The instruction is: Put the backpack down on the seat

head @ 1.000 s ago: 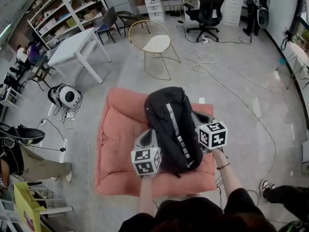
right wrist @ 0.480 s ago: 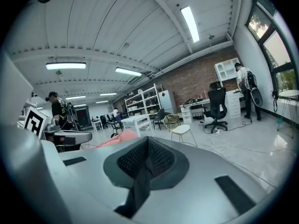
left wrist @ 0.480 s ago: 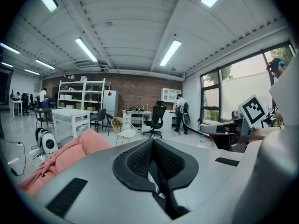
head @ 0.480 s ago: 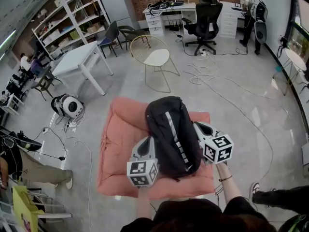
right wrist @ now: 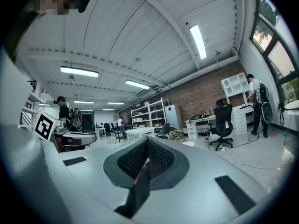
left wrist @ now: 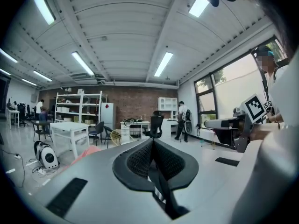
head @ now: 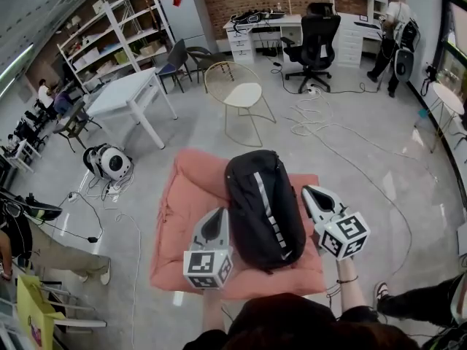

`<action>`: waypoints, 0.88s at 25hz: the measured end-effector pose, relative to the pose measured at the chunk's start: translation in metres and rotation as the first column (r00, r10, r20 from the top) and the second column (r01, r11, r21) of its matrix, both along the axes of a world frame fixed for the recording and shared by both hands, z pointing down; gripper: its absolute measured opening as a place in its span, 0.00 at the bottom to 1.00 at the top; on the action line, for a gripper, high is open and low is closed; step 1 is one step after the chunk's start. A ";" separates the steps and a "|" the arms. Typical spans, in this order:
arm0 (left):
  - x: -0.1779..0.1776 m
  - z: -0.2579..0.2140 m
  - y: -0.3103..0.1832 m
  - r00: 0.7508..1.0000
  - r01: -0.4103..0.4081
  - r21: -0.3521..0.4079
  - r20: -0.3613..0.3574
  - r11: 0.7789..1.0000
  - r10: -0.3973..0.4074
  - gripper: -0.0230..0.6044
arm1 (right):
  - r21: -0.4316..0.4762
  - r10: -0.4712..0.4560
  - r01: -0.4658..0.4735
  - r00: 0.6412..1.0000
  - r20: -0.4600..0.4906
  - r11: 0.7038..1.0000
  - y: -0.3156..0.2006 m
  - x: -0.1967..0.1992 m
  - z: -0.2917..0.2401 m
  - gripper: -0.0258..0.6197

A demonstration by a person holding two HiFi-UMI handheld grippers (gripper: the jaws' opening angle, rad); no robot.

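Observation:
A black backpack [head: 264, 208] with a white stripe lies lengthways on the salmon-pink cushion seat [head: 182, 217] on the floor. My left gripper [head: 217, 216] sits just off the bag's left side, low over the cushion, jaws shut with nothing seen held. On the bag's right side my right gripper [head: 310, 192] is also shut, close to the bag's edge. The left gripper view shows the left gripper [left wrist: 153, 141] with jaws pressed together, pointing out across the room. In the right gripper view the right gripper [right wrist: 147, 141] looks the same.
A wire-frame chair [head: 243, 93] stands beyond the cushion, a white table [head: 128, 93] to the far left. A round white device [head: 109, 162] and cables [head: 321, 126] lie on the floor. A black office chair [head: 315, 39] and desks line the back wall. People stand at the room's edges.
Both grippers have drawn back toward me and away from the backpack's sides, which they overlapped a second ago. The backpack stays lying on the cushion.

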State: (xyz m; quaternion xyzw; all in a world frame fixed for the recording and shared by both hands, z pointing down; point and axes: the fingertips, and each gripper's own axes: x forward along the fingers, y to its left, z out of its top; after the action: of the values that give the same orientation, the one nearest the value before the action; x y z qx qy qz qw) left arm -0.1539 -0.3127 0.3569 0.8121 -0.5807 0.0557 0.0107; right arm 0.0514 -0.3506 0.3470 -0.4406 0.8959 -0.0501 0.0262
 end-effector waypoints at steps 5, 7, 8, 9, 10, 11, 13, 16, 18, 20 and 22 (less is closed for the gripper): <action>-0.010 -0.002 0.011 1.000 0.025 0.023 0.008 0.999 -0.025 0.06 | 0.043 0.013 -0.013 1.000 -0.010 0.999 0.008 0.007 -0.006 0.06; -0.013 -0.004 0.013 0.999 0.033 0.030 0.003 0.999 -0.033 0.06 | 0.050 0.023 -0.023 1.000 -0.006 0.999 0.009 0.012 -0.007 0.06; -0.014 -0.005 0.014 0.999 0.036 0.033 0.002 0.999 -0.036 0.06 | 0.052 0.029 -0.028 1.000 -0.004 0.998 0.008 0.014 -0.008 0.06; -0.014 -0.006 0.014 0.999 0.038 0.035 -0.001 0.999 -0.038 0.06 | 0.054 0.033 -0.033 0.999 -0.001 0.998 0.007 0.016 -0.008 0.06; -0.015 -0.007 0.014 0.999 0.039 0.036 -0.003 0.999 -0.039 0.06 | 0.056 0.036 -0.036 0.999 0.002 0.998 0.007 0.018 -0.009 0.06; -0.015 -0.007 0.015 0.999 0.038 0.037 -0.004 0.999 -0.038 0.06 | 0.057 0.038 -0.039 0.999 0.005 0.998 0.007 0.020 -0.009 0.06; -0.016 -0.007 0.016 0.999 0.037 0.043 -0.006 0.998 -0.037 0.06 | 0.059 0.042 -0.042 0.999 0.007 0.997 0.008 0.021 -0.008 0.06; -0.018 -0.004 0.017 0.999 0.043 0.044 -0.006 0.998 -0.042 0.06 | 0.062 0.041 -0.042 0.999 0.007 0.997 0.009 0.021 -0.006 0.06; -0.018 -0.004 0.018 0.999 0.047 0.041 -0.006 0.998 -0.046 0.06 | 0.062 0.040 -0.040 0.999 0.008 0.997 0.009 0.022 -0.007 0.06; -0.018 -0.005 0.018 0.999 0.052 0.040 -0.008 0.998 -0.052 0.06 | 0.060 0.040 -0.040 0.999 0.007 0.997 0.009 0.023 -0.006 0.06; -0.018 -0.005 0.018 0.999 0.054 0.040 -0.008 0.998 -0.054 0.06 | 0.058 0.040 -0.040 0.999 0.006 0.997 0.009 0.023 -0.006 0.06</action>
State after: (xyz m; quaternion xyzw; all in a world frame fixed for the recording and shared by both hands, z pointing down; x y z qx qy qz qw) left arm -0.1721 -0.2951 0.3522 0.7964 -0.6033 0.0410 -0.0024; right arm 0.0741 -0.3419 0.3411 -0.4575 0.8879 -0.0242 0.0421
